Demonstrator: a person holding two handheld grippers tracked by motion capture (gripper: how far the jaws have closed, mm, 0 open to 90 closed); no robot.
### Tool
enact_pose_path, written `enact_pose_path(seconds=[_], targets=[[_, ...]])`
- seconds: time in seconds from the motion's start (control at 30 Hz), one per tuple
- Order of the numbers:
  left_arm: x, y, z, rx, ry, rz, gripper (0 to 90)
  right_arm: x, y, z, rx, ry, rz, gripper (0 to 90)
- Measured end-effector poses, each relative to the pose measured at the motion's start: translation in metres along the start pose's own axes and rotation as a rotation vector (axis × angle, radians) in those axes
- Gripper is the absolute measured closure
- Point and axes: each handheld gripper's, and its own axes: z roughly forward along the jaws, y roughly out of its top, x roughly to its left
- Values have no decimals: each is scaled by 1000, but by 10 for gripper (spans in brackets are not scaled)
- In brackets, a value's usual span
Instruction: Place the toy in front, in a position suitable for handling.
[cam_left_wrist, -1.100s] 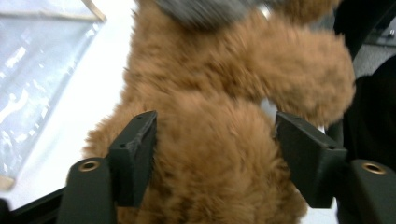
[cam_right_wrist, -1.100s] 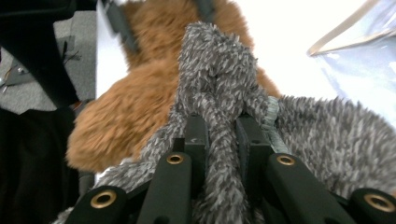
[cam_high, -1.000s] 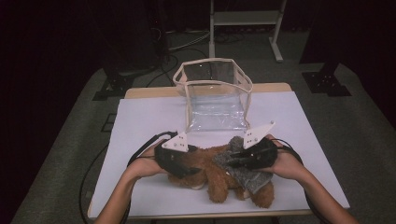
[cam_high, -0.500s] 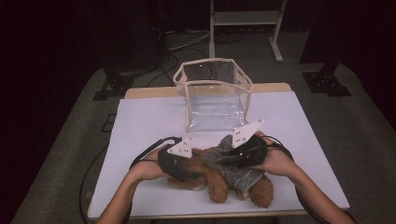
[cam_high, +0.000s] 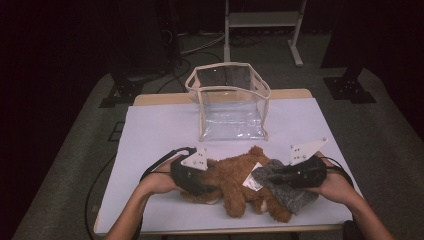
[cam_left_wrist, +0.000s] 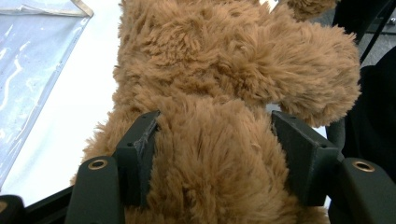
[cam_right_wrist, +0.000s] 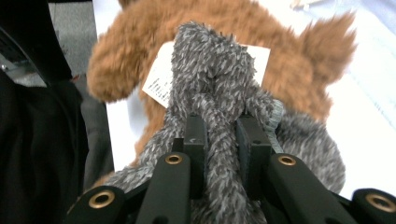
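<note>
left gripper (cam_left_wrist: 212, 154) clamped on bear (cam_high: 235, 182) | right gripper (cam_right_wrist: 223, 135) pinching grey cloth (cam_right_wrist: 212, 88) | risk: cloth slips off plush, or bear twists loose

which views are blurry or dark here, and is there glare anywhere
High view: dark surroundings, lit white table, faint sheen on the clear bag. Left gripper view: brown teddy sharp. Right gripper view: grey cloth sharp, the teddy behind soft.
</note>
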Motion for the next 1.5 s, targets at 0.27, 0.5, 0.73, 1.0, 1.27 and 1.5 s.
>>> enact_pose_path(seconds=[0.27, 0.5, 0.73, 1.0, 1.27, 1.5], targets=[[-3, -4, -2, -11, -4, -3, 354, -2, 41, 22, -53, 23, -62, 756], [-5, -3, -1, -14, -7, 12, 354, -6, 15, 7, -32, 8, -4, 756], [-9, 0, -1, 3, -10, 29, 354, -9, 38, 10, -39, 9, -48, 756], [-13, -1, -1, -9, -18, 41, 353, -4, 74, 49, -11, 83, -100, 756], [-16, -1, -3, -22, -23, 36, 360, 14, 58, 41, -11, 110, -123, 755], [-17, 2, -1, -13, -19, 42, 359, 5, 23, 9, -19, 64, -52, 756]])
